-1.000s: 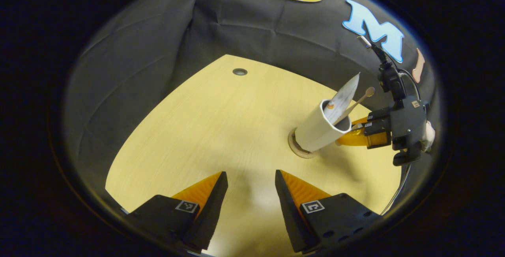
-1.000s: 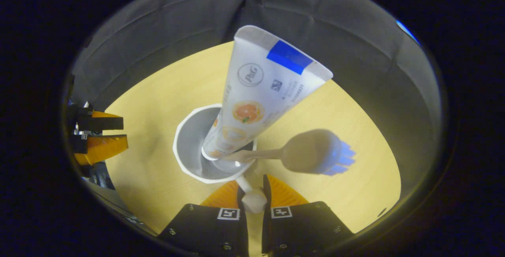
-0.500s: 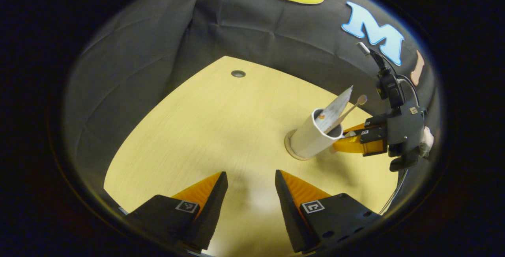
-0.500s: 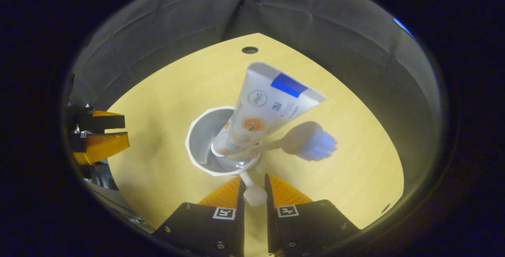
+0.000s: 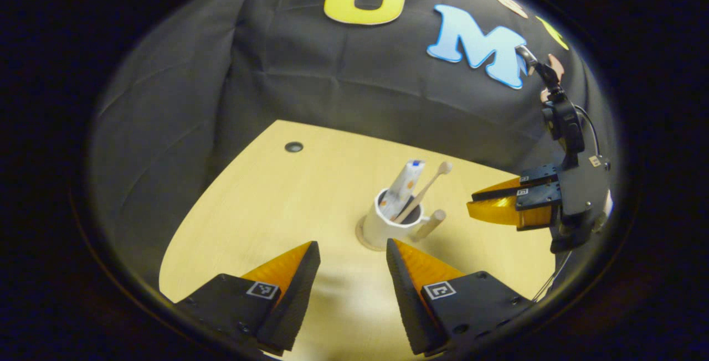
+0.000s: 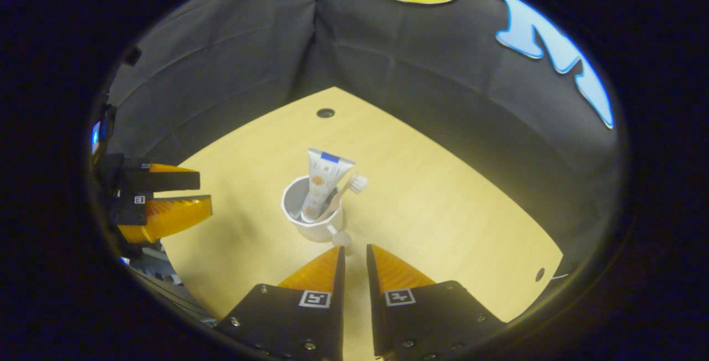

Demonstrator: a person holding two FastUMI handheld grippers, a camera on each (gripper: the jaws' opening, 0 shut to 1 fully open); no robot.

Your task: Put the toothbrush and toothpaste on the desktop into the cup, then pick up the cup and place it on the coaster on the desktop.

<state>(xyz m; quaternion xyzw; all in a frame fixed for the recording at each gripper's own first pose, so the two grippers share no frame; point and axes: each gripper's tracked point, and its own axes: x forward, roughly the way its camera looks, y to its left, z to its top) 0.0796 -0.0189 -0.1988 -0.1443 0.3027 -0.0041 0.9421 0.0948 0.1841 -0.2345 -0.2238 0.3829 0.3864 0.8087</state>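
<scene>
The cup (image 5: 388, 222) with toothbrush (image 5: 426, 186) and toothpaste (image 5: 401, 184) stands on the coaster (image 5: 363, 237); right tool (image 6: 354, 253) nearly closed on nothing, left tool (image 5: 352, 256) released; task seems finished; next only withdrawing.

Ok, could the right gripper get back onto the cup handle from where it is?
Probably yes. The right gripper sits just short of the cup handle, jaws nearly closed and holding nothing; nothing lies between, but they'd need to open first.
</scene>
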